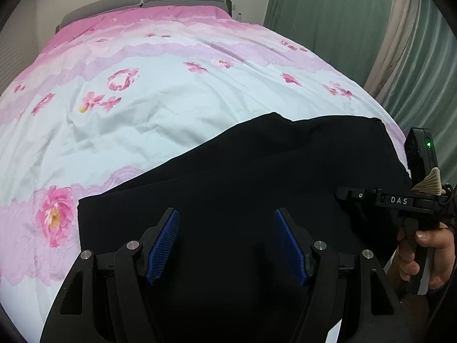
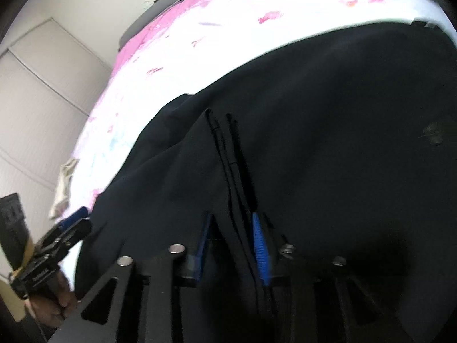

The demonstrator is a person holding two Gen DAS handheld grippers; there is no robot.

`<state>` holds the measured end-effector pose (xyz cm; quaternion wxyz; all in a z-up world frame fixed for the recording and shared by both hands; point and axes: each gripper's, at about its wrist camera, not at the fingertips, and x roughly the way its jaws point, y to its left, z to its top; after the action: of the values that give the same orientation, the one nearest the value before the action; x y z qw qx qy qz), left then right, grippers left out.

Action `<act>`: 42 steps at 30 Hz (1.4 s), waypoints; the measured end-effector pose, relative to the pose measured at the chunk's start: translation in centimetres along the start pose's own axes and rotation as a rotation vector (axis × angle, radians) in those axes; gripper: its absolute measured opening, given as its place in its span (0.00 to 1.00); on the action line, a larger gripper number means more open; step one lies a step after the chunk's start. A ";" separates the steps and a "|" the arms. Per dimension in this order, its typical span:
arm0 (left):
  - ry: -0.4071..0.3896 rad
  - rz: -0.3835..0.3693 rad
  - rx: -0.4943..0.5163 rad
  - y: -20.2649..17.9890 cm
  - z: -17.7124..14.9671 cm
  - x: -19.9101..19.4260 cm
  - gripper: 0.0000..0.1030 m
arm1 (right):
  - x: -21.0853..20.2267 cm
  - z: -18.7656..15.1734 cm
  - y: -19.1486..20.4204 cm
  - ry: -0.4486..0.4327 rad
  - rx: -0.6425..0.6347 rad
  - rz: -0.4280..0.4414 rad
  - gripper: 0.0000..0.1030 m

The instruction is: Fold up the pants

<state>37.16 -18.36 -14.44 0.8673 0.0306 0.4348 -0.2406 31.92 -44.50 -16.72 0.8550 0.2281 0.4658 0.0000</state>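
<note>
Currently one pair of black pants (image 1: 257, 177) lies on the near part of the floral bedspread (image 1: 171, 91), and I hold two grippers over it. My left gripper (image 1: 227, 243) hovers above the pants with its two blue pads (image 1: 162, 245) spread wide and nothing between them. My right gripper (image 2: 231, 245) has a bunched fold of the pants' fabric running between its two blue pads, and the jaws are pinched in on that fold. Only the left wrist view shows the gray headboard (image 1: 142, 3) beyond the pants, the green curtain (image 1: 342, 20) to their right, and the right gripper's body with my hand (image 1: 428, 257) on its handle; the lettering "DAS" (image 1: 399, 200) is readable there. Only the right wrist view shows a white wardrobe door (image 2: 37, 85) left of the pants and a pale cloth (image 2: 64, 188) at the bed's edge. Lettering on the left gripper's body in that view is too blurred to read.
</note>
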 end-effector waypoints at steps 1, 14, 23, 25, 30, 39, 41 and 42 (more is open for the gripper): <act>-0.004 -0.001 0.000 -0.1 0.0 -0.3 0.66 | -1.0 -0.5 0.2 -0.020 -0.007 -0.027 0.42; -0.045 -0.094 0.088 -9.0 1.5 -0.5 0.66 | -14.3 -6.1 -7.6 -0.410 0.320 -0.309 0.74; -0.046 -0.157 0.191 -17.7 2.9 1.6 0.66 | -14.2 -8.2 -17.8 -0.462 0.695 -0.158 0.76; -0.045 -0.164 0.205 -18.9 3.0 2.0 0.66 | -13.5 -9.1 -19.8 -0.434 0.763 -0.123 0.76; -0.029 -0.160 0.235 -20.3 2.7 3.0 0.66 | -11.5 -10.7 -22.1 -0.446 0.815 -0.002 0.76; 0.004 -0.149 0.252 -21.3 1.9 4.4 0.66 | -11.2 -9.2 -22.8 -0.482 0.686 0.068 0.77; 0.002 -0.144 0.245 -21.2 2.0 4.5 0.66 | -10.8 -8.9 -23.6 -0.490 0.715 0.103 0.77; 0.001 -0.142 0.243 -21.2 2.0 4.5 0.66 | -10.3 -8.4 -24.3 -0.502 0.728 0.121 0.77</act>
<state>31.50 -39.37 -13.32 0.8377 0.1050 0.4040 -0.3521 14.22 -65.20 -21.87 0.8041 0.5339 0.1994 -0.1693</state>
